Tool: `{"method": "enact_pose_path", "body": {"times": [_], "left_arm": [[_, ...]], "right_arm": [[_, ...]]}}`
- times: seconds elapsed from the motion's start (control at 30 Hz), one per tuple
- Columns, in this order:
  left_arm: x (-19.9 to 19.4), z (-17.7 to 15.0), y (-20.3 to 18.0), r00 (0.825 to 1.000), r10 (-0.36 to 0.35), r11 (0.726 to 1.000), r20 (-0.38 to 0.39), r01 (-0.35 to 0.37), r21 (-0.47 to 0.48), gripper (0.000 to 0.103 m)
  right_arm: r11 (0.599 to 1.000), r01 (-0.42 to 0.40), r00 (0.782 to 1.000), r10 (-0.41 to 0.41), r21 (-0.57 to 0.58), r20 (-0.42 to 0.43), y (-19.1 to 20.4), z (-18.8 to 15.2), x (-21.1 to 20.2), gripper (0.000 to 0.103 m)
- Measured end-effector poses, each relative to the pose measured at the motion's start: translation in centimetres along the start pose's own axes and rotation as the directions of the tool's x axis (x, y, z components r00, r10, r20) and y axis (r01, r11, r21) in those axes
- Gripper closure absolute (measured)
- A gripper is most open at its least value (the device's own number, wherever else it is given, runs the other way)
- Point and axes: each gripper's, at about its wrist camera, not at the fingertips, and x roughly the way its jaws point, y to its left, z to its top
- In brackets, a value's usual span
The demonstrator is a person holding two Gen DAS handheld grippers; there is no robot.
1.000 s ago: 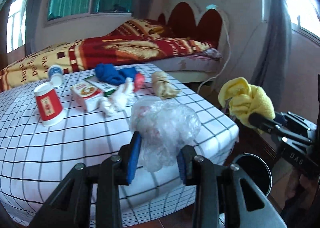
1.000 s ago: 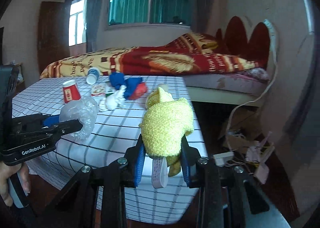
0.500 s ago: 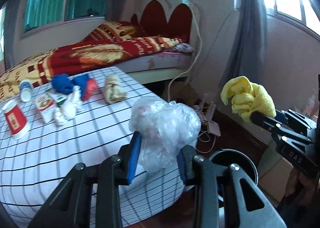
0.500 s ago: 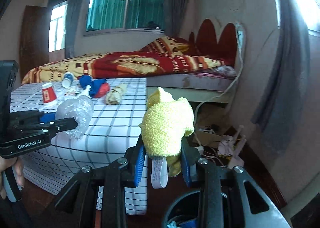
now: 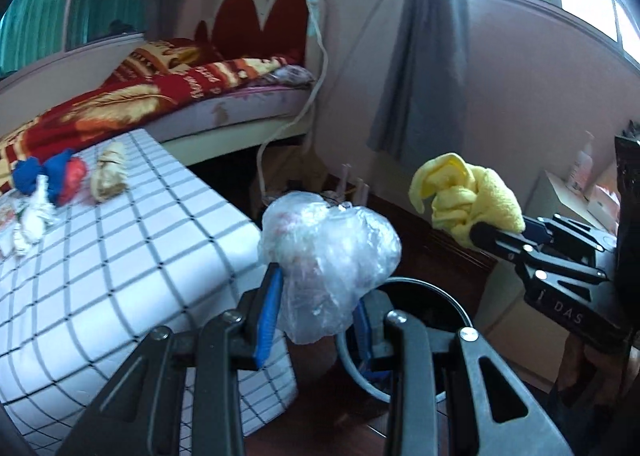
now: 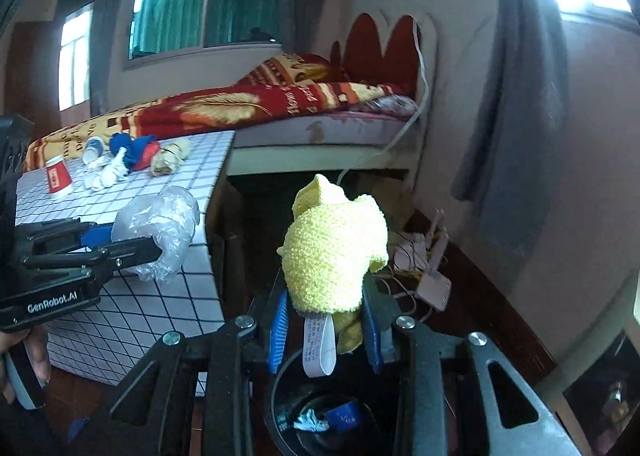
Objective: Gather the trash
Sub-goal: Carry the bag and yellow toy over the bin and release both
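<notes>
At the bottom centre of my left camera, my left gripper (image 5: pixel 316 316) pinches a crumpled clear bag (image 5: pixel 328 256) between its blue pads, jaws narrow. Just behind it, low in the frame, shows the dark rim of the bin (image 5: pixel 452 298); this view hides the inside. My right camera looks down into that bin (image 6: pixel 280 400) at the bottom centre and shows scraps already in it, white and blue. There my right gripper (image 6: pixel 326 320) is closed on a yellow cloth (image 6: pixel 332 252), a white tag hanging from it just over the bin mouth. Each camera catches the other tool from the side: the cloth (image 5: pixel 468 195) at the right of the left view, the bag (image 6: pixel 160 223) at the left of the right view, with my hand (image 6: pixel 38 352) on the handle at the lower left. Further back, at the left, the checked table (image 5: pixel 120 256) still carries trash: a beige wad (image 5: pixel 108 171) and a blue cloth (image 5: pixel 40 171). Only the right view shows the red cup (image 6: pixel 58 177) standing on it. Beyond lies the bed (image 6: pixel 280 99).
</notes>
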Motion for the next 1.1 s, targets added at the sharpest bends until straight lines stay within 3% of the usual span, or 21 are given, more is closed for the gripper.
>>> {"method": "enact_pose_path", "body": {"times": [0.37,0.7,0.8,0.87,0.9,0.93,0.97,1.07,1.1], "left_arm": [[2.6,-1.6,-3.5,0.994,-0.102,0.994,-0.049,0.104,0.034,0.070],[6.5,-3.2,-6.1,0.983,-0.143,0.986,-0.120,0.151,0.067,0.070],[7.6,-3.8,-6.4,0.978,-0.158,0.984,-0.138,0.168,0.067,0.070],[8.7,-4.3,-6.7,0.971,-0.177,0.980,-0.163,0.189,0.066,0.068],[9.4,-4.6,-6.8,0.970,-0.177,0.980,-0.169,0.190,0.063,0.056],[10.0,-4.7,-6.8,0.969,-0.165,0.982,-0.183,0.179,0.063,0.024],[10.9,-5.1,-6.8,0.967,-0.140,0.986,-0.214,0.155,0.057,0.014],[11.5,-5.6,-5.7,0.967,-0.090,0.994,-0.240,0.100,0.032,0.009],[11.4,-5.7,-5.3,0.968,-0.072,0.996,-0.242,0.081,0.026,0.003]], "right_arm": [[0.999,0.038,0.996,-0.036,0.029,-0.079,-3.2,-3.0,0.1,0.069],[0.998,0.048,0.979,-0.037,0.048,-0.199,-5.4,-6.6,2.7,0.069],[0.997,0.033,0.974,-0.017,0.065,-0.227,-6.2,-7.8,3.9,0.068],[0.998,0.021,0.968,-0.004,0.066,-0.252,-6.5,-8.4,4.9,0.061],[0.998,0.023,0.959,-0.005,0.061,-0.283,-6.6,-9.0,5.9,0.056],[0.998,0.028,0.953,-0.010,0.056,-0.304,-6.5,-9.4,6.6,0.036],[0.998,0.041,0.944,-0.025,0.043,-0.330,-6.7,-10.0,7.5,0.017],[0.993,0.096,0.918,-0.062,0.067,-0.391,-8.2,-11.2,8.8,0.016],[0.990,0.115,0.914,-0.073,0.083,-0.400,-8.7,-11.4,8.8,0.016]]}}
